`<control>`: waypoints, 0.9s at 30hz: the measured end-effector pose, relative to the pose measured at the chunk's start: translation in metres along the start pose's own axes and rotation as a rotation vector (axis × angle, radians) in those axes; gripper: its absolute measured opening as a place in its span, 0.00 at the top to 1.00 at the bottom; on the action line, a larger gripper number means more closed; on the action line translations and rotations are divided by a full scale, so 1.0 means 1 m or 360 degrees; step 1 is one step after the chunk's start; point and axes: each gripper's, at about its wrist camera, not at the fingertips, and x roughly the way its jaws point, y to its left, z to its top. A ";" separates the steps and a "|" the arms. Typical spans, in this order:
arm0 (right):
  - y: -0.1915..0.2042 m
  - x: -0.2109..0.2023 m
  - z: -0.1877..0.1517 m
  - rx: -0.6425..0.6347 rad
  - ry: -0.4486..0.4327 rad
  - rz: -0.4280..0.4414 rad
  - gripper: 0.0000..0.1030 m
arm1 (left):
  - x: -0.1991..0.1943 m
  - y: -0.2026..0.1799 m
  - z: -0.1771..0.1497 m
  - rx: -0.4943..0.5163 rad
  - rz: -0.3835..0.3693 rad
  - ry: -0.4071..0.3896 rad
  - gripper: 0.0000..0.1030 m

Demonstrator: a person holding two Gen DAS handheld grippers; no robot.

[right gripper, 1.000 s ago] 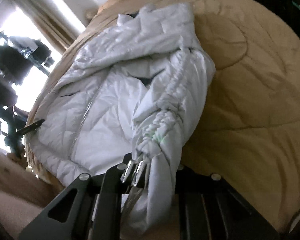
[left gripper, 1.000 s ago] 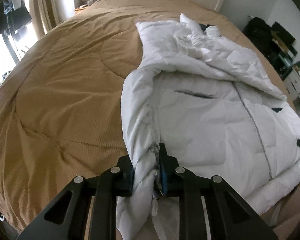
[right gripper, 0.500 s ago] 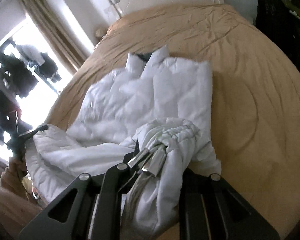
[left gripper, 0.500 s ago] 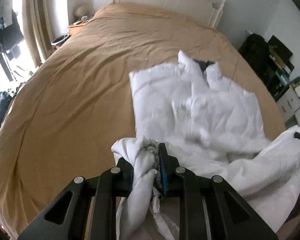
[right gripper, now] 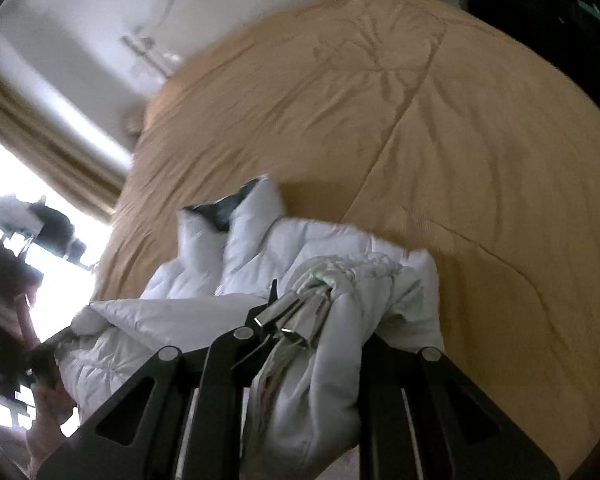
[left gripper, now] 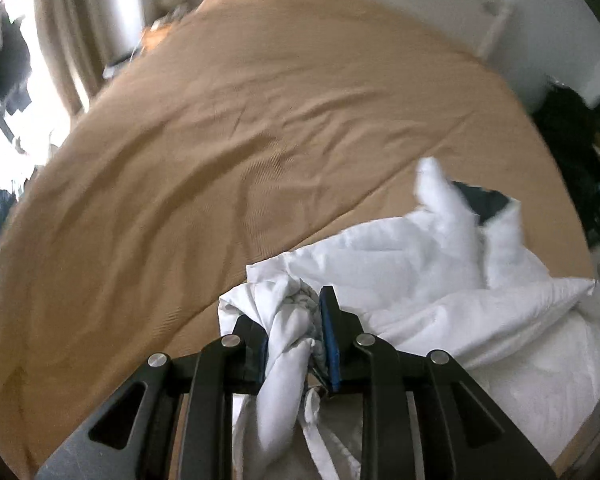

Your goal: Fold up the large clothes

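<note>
The left gripper (left gripper: 294,330) has a bunched, twisted hem of the white padded jacket (left gripper: 440,280) between its blue-lined fingers (left gripper: 331,344), jaws easing open yet the cloth still wedged there. The right gripper (right gripper: 320,320) is clamped on another gathered, elastic-ruched edge beside shiny metal clips (right gripper: 288,316). The jacket, soft and quilted with a dark-lined collar, lies crumpled at the near edge of the bed. Beyond it spreads the tan, finely ribbed bedspread (left gripper: 228,128), creased. A second ago the jacket lay spread out flat with its zip showing; now it is pulled back and heaped.
</note>
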 end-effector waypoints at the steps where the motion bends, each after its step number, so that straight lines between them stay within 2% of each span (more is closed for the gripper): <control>1: -0.007 0.018 0.003 0.0058 0.0003 -0.0007 0.84 | 0.016 0.002 0.002 -0.0052 0.0002 0.0031 0.76; 3: -0.026 0.049 0.002 0.0195 0.0024 0.0004 0.83 | 0.052 0.010 0.001 -0.0203 0.0002 0.0091 0.75; 5: -0.043 0.073 -0.005 0.0312 0.0040 0.0045 0.82 | 0.070 0.013 -0.003 -0.0289 -0.0005 0.0095 0.74; 9: -0.055 0.095 -0.004 0.0394 0.0084 0.0155 0.76 | 0.083 0.006 -0.003 -0.0246 0.0071 0.0034 0.73; 12: -0.055 0.084 0.006 0.0441 0.0129 0.0223 0.71 | 0.087 -0.003 -0.005 -0.0186 0.0138 -0.0023 0.72; 14: -0.054 0.061 0.007 0.0448 0.0076 0.0286 0.62 | 0.089 -0.008 -0.007 -0.0156 0.0173 -0.0059 0.72; 16: -0.050 0.030 0.005 0.0426 0.0017 0.0319 0.43 | 0.092 -0.011 -0.006 -0.0126 0.0205 -0.0072 0.72; 17: -0.045 0.010 0.003 0.0380 -0.0036 0.0265 0.37 | 0.093 -0.013 -0.006 -0.0123 0.0221 -0.0081 0.72; 18: -0.039 -0.007 0.000 0.0326 -0.0095 0.0197 0.24 | 0.094 -0.013 -0.005 -0.0123 0.0231 -0.0084 0.71; 19: -0.027 -0.029 -0.007 0.0243 -0.0187 0.0105 0.21 | 0.095 -0.015 -0.005 -0.0120 0.0243 -0.0086 0.71; 21: -0.005 -0.054 -0.019 0.0101 -0.0298 0.0054 0.21 | 0.095 -0.018 -0.005 -0.0098 0.0274 -0.0090 0.71; 23: 0.028 -0.064 -0.040 -0.0090 -0.0333 0.0013 0.21 | 0.096 -0.021 -0.005 -0.0072 0.0303 -0.0091 0.71; 27: 0.099 -0.033 -0.088 -0.0463 -0.0303 -0.0091 0.21 | 0.096 -0.020 -0.005 -0.0067 0.0310 -0.0095 0.71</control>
